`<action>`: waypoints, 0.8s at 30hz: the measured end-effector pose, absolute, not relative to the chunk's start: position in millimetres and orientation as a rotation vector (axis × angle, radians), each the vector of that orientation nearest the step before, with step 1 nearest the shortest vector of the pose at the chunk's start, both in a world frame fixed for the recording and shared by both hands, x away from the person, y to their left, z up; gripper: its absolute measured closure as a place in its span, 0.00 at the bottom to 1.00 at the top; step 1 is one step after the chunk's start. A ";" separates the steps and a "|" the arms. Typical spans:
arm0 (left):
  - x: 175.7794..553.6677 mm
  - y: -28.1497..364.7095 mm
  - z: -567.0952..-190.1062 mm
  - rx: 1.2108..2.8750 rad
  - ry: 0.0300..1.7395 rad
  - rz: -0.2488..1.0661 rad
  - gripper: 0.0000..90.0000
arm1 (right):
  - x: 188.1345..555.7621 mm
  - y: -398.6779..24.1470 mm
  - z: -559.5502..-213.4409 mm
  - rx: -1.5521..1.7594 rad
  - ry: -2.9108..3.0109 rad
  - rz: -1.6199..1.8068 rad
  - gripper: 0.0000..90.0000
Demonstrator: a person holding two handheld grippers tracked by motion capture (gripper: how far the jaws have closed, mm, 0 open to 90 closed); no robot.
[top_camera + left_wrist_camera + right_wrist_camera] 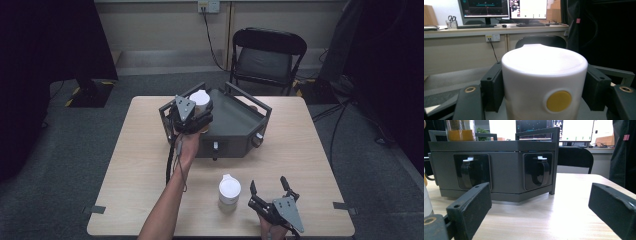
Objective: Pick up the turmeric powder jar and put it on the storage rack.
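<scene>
Nearest, at the table's five o'clock, the right gripper (270,188) rests with its jaws spread apart, nothing between them. Just beside it at its nine o'clock stands a white jar (229,190). Farther off, at twelve o'clock, the left gripper (192,120) is clamped on a second white jar (543,82), held over the grey rack (240,122).

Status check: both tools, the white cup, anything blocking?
Left tool shut on white lidded cup, held over dark grey metal tray. Right tool open, empty, beside second white cup on table. Nothing in the way.
</scene>
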State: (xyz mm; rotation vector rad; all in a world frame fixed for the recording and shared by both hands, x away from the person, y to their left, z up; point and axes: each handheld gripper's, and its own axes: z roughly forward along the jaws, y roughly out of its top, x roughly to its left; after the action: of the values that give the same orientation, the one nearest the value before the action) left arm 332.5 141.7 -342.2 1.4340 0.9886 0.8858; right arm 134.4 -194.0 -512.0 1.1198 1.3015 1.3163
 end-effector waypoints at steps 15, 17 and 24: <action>334.5 140.2 -345.7 1.425 1.012 0.884 0.34 | 134.2 -194.1 -512.5 1.117 1.301 1.317 0.04; 334.9 140.4 -346.7 1.429 1.004 0.886 0.34 | 134.2 -194.0 -512.4 1.118 1.301 1.317 0.04; 335.2 141.8 -346.2 1.420 1.014 0.874 0.34 | 134.1 -193.6 -512.5 1.118 1.299 1.316 0.04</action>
State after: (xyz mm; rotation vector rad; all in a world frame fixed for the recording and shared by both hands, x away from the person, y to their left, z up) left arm 335.2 141.8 -346.2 1.4202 1.0142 0.8743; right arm 134.1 -193.6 -512.5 1.1180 1.2989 1.3155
